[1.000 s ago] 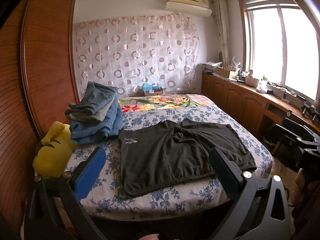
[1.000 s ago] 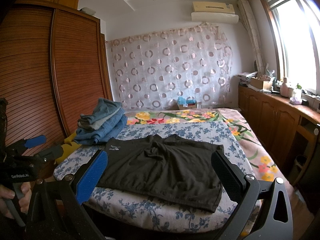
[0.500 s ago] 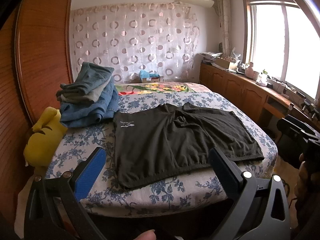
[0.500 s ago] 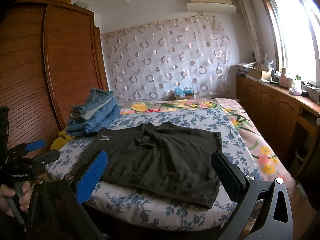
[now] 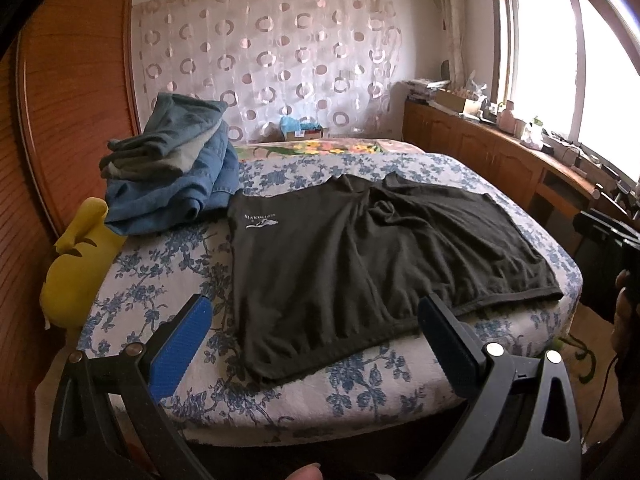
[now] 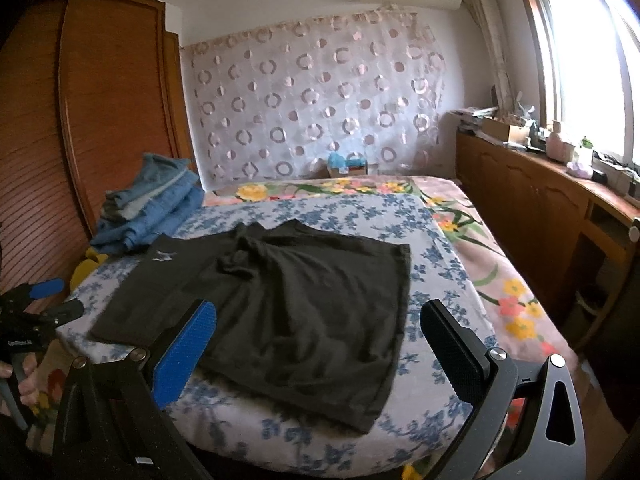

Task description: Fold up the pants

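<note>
Dark short pants (image 5: 360, 256) lie spread flat on the flowered bed (image 5: 168, 264), with a small white logo at the far left corner. They also show in the right wrist view (image 6: 288, 312). My left gripper (image 5: 316, 320) is open and empty, held just in front of the bed's near edge, before the pants' near hem. My right gripper (image 6: 320, 332) is open and empty, over the near edge of the bed at the pants' right part. The left gripper also shows at the left edge of the right wrist view (image 6: 44, 300).
A pile of folded blue clothes (image 5: 176, 168) sits at the bed's far left. A yellow plush toy (image 5: 76, 268) lies against the wooden wardrobe (image 5: 68, 120). Wooden cabinets (image 6: 532, 208) run along the right under the window. A box (image 6: 348, 164) stands at the bed's head.
Both grippers have moved closer to the bed and tilted down; the pants fill more of each view. The pants have not moved.
</note>
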The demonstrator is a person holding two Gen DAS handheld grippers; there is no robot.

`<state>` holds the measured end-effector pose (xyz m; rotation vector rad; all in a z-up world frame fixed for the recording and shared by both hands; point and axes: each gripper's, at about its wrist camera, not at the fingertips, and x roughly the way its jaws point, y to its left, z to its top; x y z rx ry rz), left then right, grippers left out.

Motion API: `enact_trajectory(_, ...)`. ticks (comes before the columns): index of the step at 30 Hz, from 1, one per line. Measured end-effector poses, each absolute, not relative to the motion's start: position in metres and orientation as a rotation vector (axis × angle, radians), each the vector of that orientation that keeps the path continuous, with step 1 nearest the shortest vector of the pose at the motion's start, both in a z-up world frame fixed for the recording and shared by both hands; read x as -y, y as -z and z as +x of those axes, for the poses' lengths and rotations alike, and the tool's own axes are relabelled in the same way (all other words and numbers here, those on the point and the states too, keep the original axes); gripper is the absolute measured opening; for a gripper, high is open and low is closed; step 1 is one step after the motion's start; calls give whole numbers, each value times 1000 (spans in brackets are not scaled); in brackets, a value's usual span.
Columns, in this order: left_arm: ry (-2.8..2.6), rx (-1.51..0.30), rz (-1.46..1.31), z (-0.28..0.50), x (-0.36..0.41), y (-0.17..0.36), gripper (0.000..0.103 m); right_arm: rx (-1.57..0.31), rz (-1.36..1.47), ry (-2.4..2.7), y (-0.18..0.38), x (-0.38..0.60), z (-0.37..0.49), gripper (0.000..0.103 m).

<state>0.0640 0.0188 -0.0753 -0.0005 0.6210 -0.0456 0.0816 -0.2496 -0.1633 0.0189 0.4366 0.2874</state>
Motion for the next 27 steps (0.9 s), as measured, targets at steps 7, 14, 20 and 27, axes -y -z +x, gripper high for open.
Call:
enact_trajectory(7, 55, -660, 8, 82, -20, 88, 103, -489, -2, -295, 162, 253, 104, 91)
enact_trajectory(14, 97, -696, 13, 97, -13, 102, 103, -592, -9, -307, 166, 263, 147, 70)
enact_trajectory(20, 97, -741, 14, 107, -14, 116, 103, -698, 32, -291, 159, 275, 198, 54)
enact_trajectory(27, 89, -777, 7, 113, -20, 126, 103, -758, 39, -235, 152, 279, 234, 43)
